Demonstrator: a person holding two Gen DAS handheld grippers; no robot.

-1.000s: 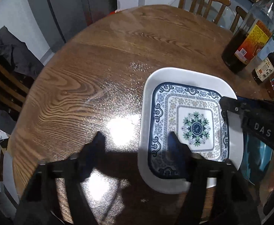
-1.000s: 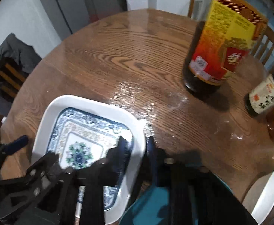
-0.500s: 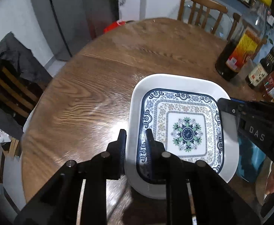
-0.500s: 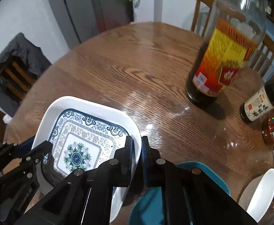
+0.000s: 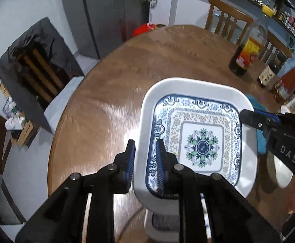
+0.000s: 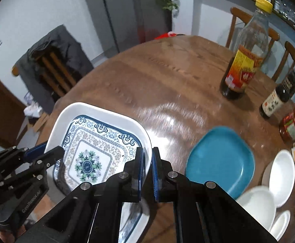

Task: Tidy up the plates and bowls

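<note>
Both grippers clamp the square white plate with a blue-and-green floral pattern [image 5: 200, 141] — the left gripper [image 5: 145, 160] on its left rim, the right gripper [image 6: 147, 166] on the opposite rim — holding it above the round wooden table [image 6: 177, 85]. Nearby on the table lie a teal square plate [image 6: 220, 160] and white round bowls [image 6: 280, 172].

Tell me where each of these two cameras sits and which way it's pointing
Left wrist: rides the left tongs, looking forward and down across the wooden table; its fingers clamp the patterned square plate at its left rim, and the right tongs enter from the right.
Right wrist: rides the right tongs, gripping the plate's right rim; the left tongs show at left.
Shared: the plate, the table, the big sauce bottle, the blue plate.
</note>
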